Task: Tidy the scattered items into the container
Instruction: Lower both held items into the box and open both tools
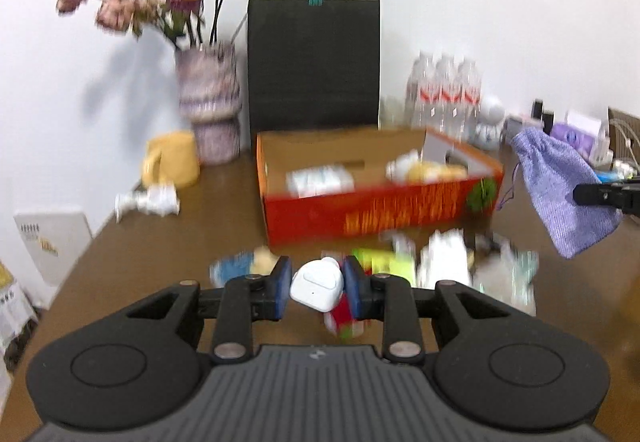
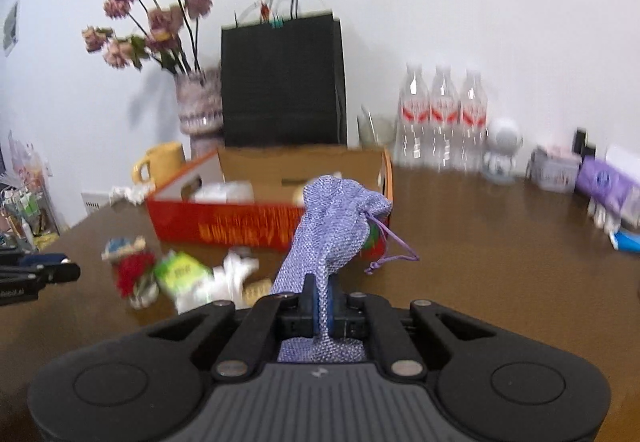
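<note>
Jaws on the left gripper (image 1: 317, 288) are pinching a small white case (image 1: 318, 290) between the blue pads, lifted above the brown table (image 1: 160, 242). Those of the right gripper (image 2: 322, 308) are pressing nearly shut on a purple pouch (image 2: 334, 226), which is standing up from the fingers with its drawstring hanging toward 3 o'clock. Just beyond, loose packets (image 2: 182, 274) are lying blurred on the table. Farther off at 12 o'clock, the red cardboard box (image 1: 376, 210) is sitting open, holding a few items. Behind it, a black bag (image 1: 314, 62) is standing against the wall, with a flower vase (image 1: 210, 102) at 11 o'clock and water bottles (image 2: 442, 118) at 1 o'clock.
</note>
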